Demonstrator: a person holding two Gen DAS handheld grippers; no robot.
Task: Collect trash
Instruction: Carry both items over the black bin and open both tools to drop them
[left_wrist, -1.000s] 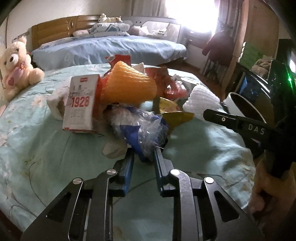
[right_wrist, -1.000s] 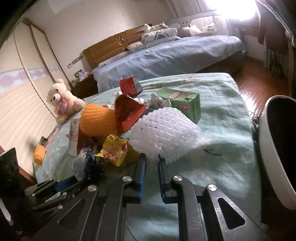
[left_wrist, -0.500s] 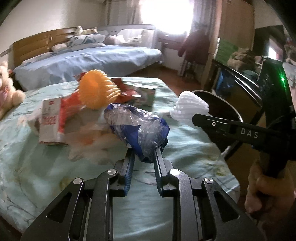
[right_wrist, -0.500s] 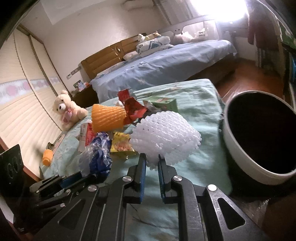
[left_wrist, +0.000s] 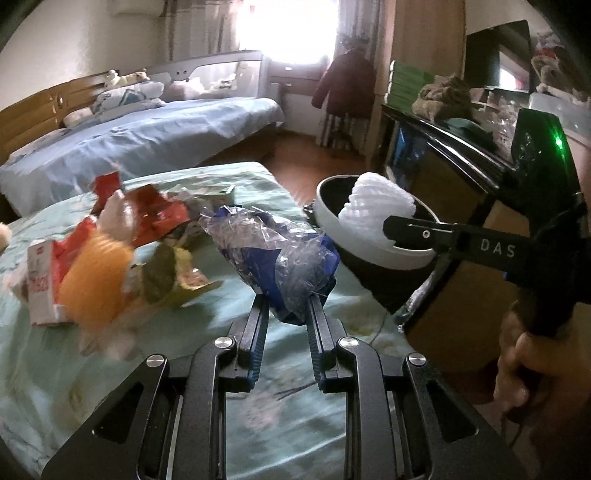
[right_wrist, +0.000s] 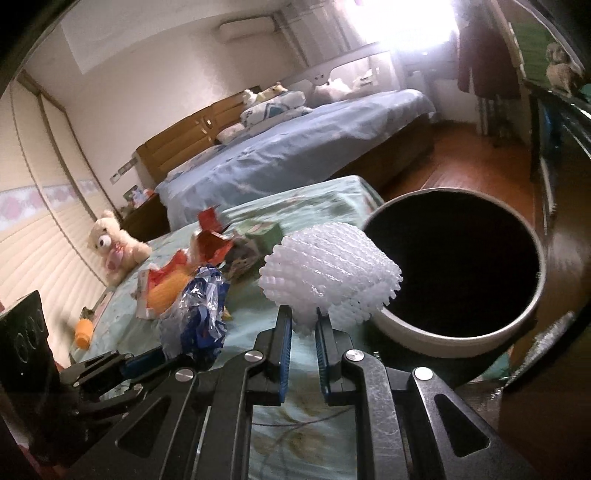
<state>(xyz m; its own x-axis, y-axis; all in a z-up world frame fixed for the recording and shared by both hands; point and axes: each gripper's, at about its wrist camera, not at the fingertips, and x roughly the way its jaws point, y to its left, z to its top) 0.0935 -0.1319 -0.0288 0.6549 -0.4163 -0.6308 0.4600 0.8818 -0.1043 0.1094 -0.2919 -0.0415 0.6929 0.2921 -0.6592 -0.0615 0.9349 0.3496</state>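
The left claw (left_wrist: 284, 314) is clamped on a crumpled blue bag (left_wrist: 273, 254), held above the bed (left_wrist: 110, 369). The right claw (right_wrist: 303, 325) is clamped on a white foam net (right_wrist: 328, 269), just left of the bin (right_wrist: 443, 339). More trash (left_wrist: 110, 254) lies on the bed, left of the left claw.

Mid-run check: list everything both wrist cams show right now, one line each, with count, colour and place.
foam fruit net: 1, white, in right gripper, by bin rim
plastic bag: 1, clear and blue, in left gripper
trash bin: 1, white rim, dark inside, beside bed
trash pile: several, red, orange, yellow, on bedspread
green carton: 1, behind pile
teddy bear: 1, cream, bed's far edge
bedspread: 1, pale green
left gripper: 1, black, shut
right gripper: 1, black, shut
hand: 1, holding right gripper
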